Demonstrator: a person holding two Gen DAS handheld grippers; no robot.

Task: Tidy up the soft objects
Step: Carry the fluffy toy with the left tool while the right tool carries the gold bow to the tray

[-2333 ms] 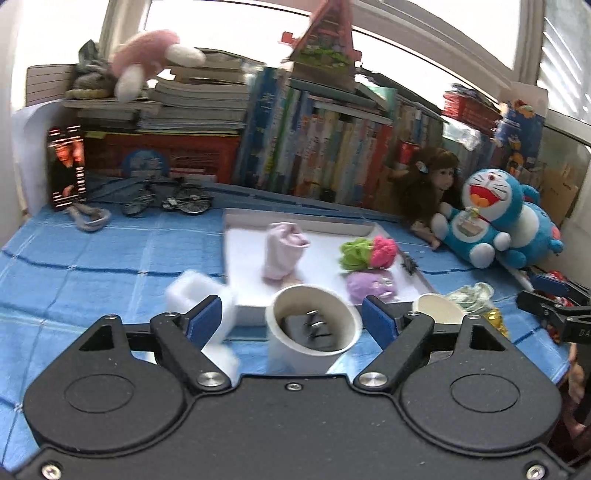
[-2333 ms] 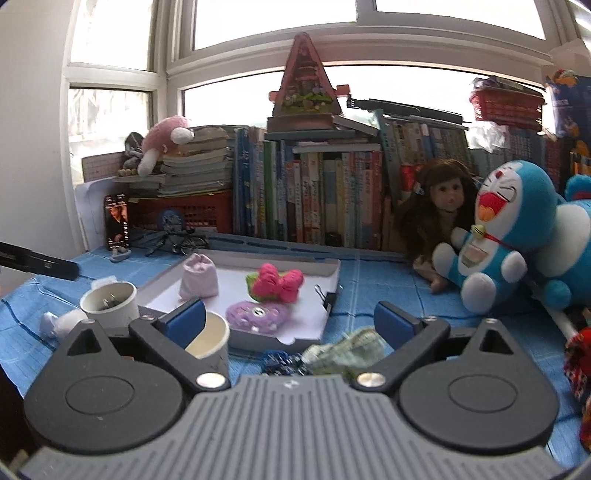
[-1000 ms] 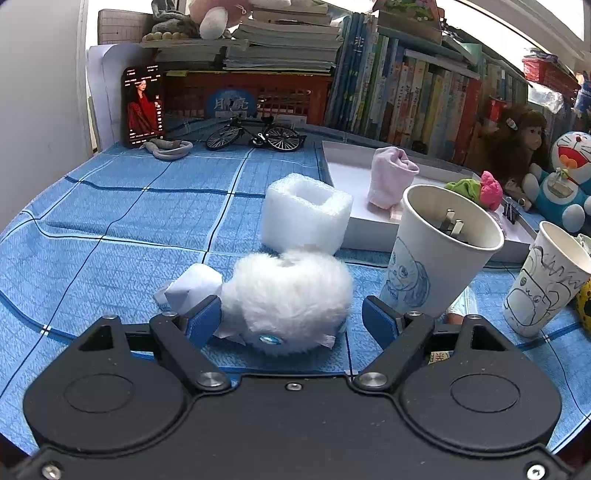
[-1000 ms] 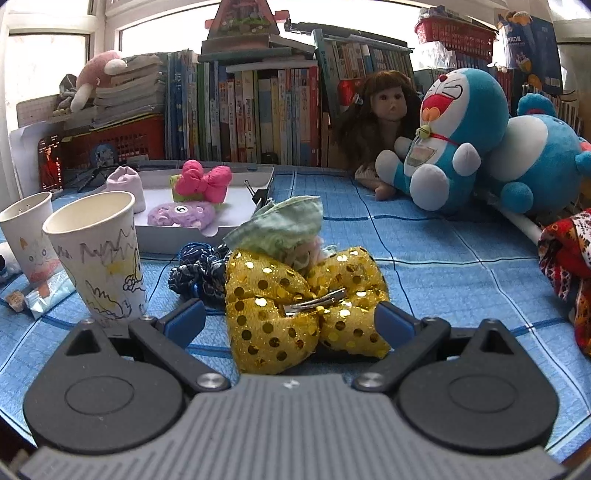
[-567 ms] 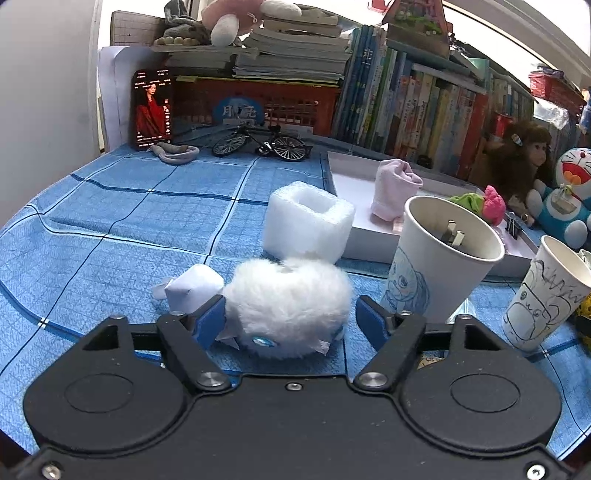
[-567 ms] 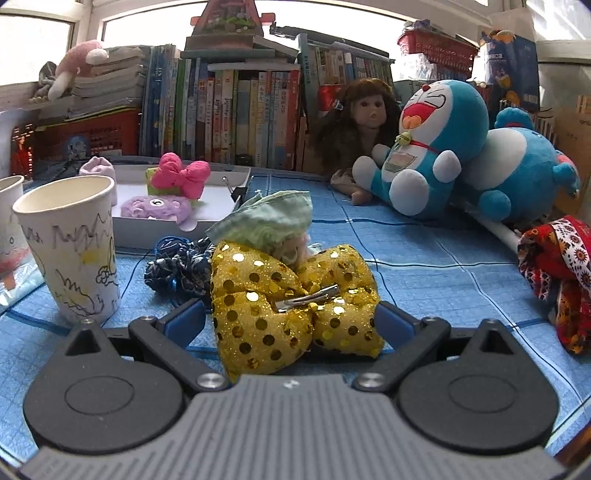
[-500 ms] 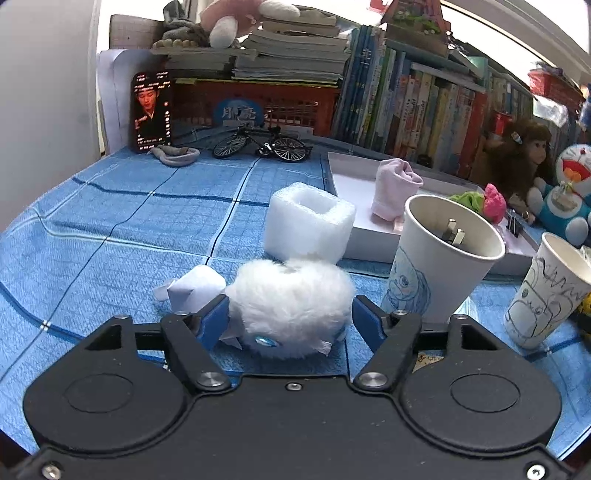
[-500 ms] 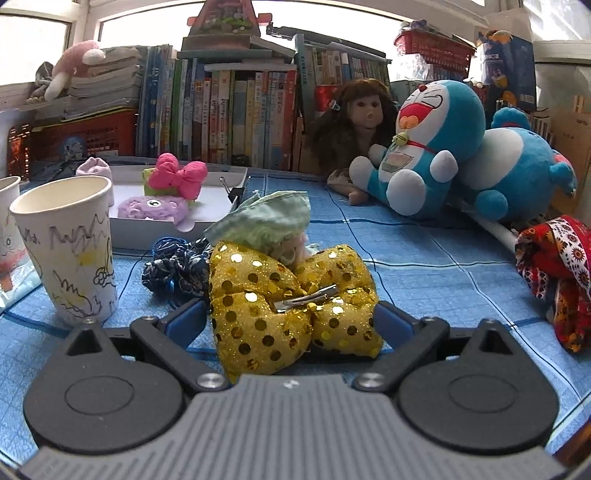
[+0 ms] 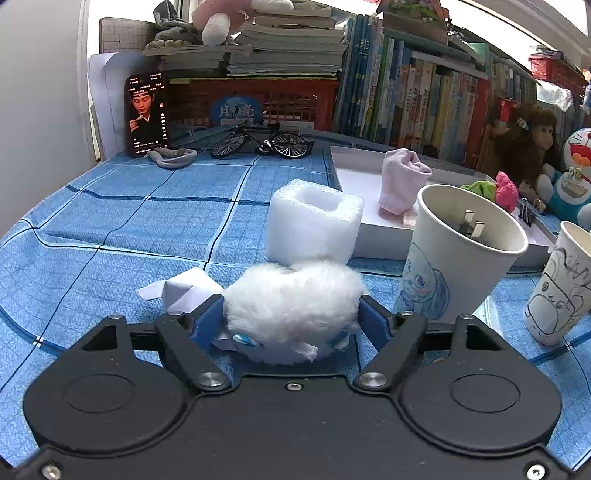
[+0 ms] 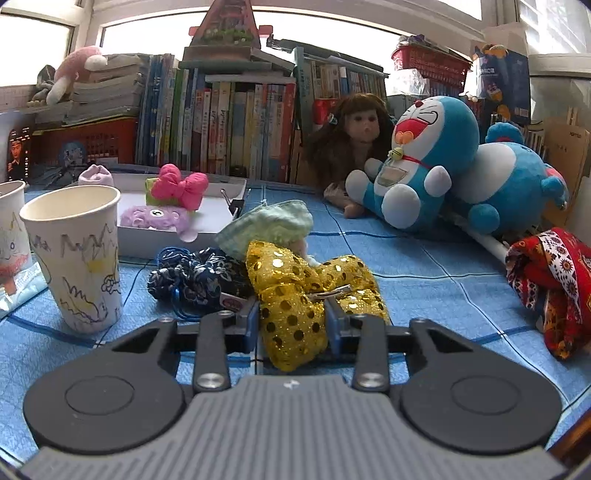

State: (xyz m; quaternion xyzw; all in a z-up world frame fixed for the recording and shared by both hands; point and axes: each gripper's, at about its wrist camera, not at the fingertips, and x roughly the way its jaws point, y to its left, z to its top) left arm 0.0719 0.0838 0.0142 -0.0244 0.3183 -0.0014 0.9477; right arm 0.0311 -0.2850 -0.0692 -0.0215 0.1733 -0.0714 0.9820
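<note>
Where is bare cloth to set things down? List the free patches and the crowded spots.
Free: the blue cloth between the phone, toy bicycle and foam block; also the stretch between the gold sequin bow, blue plush and red patterned cloth. Crowded: around the paper cups and the white tray.

The red crate bears a blue label reading "月亮".

Bright daylight from blown-out rear windows, soft shadows, sharp focus (fisheye-curved edges)
</note>
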